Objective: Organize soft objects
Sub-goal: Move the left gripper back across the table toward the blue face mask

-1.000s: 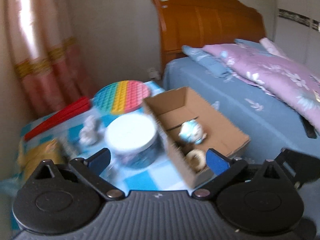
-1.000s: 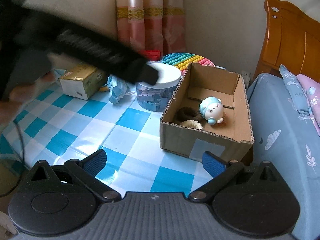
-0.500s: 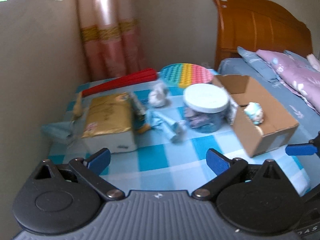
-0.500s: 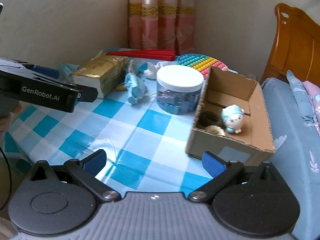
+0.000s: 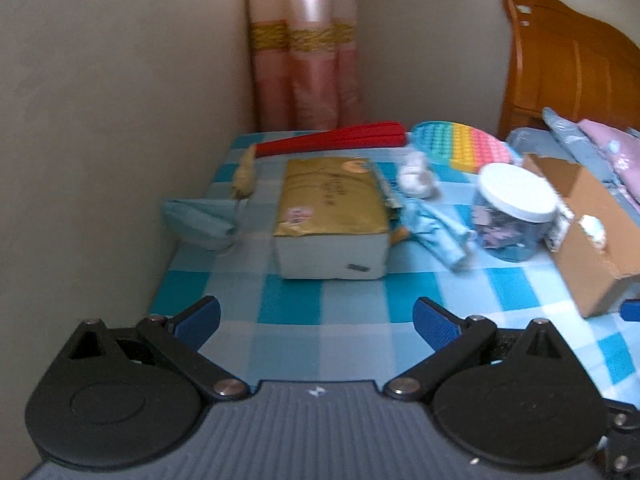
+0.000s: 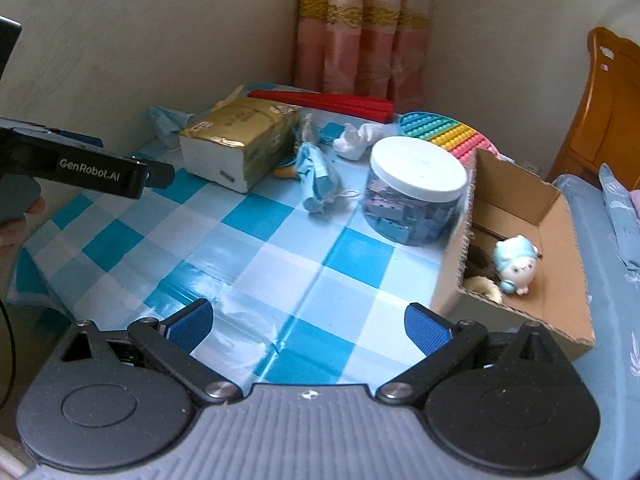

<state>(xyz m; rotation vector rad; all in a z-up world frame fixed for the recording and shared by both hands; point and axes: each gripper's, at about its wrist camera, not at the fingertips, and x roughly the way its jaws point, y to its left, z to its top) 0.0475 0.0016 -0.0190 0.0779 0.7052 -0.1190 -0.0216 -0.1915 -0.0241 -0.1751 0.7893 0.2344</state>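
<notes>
**Both grippers empty, next soft item not yet picked**

Left gripper (image 5: pixel 316 316): jaws spread wide, nothing between them, hovering over the tabletop's near edge. Right gripper (image 6: pixel 306 326): same, released and empty, over the near edge closer to the box (image 6: pixel 560 280).

Ahead of the left jaws sits the tissue pack (image 5: pixel 332 216), mid-table. Just right of it lies the blue cloth toy (image 5: pixel 434 224), touching or nearly touching the pack's right side; can't tell which. White plush (image 5: pixel 416 176) is behind that, toward the far edge. Crumpled mask (image 5: pixel 200 220) sits at the left edge by the wall. Jar (image 5: pixel 514 212) stands between toy and box. The box is at the right edge, with the blue doll (image 6: pixel 514 264) already inside.

Judgement: step is picking the next soft piece; the blue toy looks easiest. Approach from above, jaws across its narrow width, and clear of pack and jar. Limp fabric, so pinch mid-body to avoid dangling ends snagging the box wall.
</notes>
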